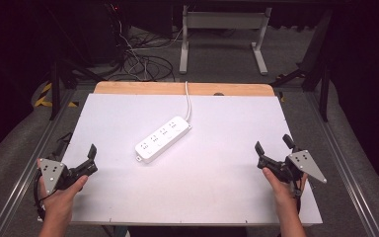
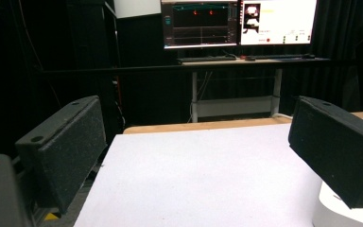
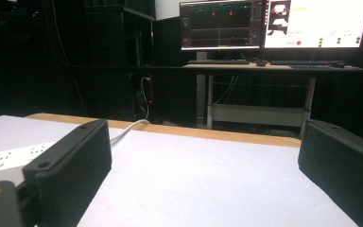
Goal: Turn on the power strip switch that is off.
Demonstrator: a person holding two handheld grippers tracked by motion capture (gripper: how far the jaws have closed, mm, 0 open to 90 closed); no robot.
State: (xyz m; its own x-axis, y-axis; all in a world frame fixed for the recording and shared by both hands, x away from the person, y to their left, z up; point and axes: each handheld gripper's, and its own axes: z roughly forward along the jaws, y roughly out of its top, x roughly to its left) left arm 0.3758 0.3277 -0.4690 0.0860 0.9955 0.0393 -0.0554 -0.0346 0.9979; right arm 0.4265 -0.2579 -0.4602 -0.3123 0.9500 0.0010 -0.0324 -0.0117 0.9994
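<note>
A white power strip (image 1: 162, 138) lies slantwise in the middle of the white table top (image 1: 212, 187), with its white cable (image 1: 188, 101) running off over the far edge. My left gripper (image 1: 77, 152) rests at the near left, held by a hand, jaws wide open and empty. My right gripper (image 1: 274, 144) sits at the near right, also open with nothing between its jaws. In the left gripper view an end of the power strip (image 2: 340, 216) peeks out under the right jaw of the left gripper (image 2: 203, 156). In the right gripper view the power strip (image 3: 9, 158) lies left of the right gripper (image 3: 208, 165).
A wooden strip (image 1: 182, 88) borders the table's far edge. Beyond it stand a white desk frame (image 1: 222, 39) and tangled floor cables (image 1: 138, 61). Lit monitors (image 2: 236, 21) sit on a far desk. Metal rails (image 1: 345, 168) run along both table sides.
</note>
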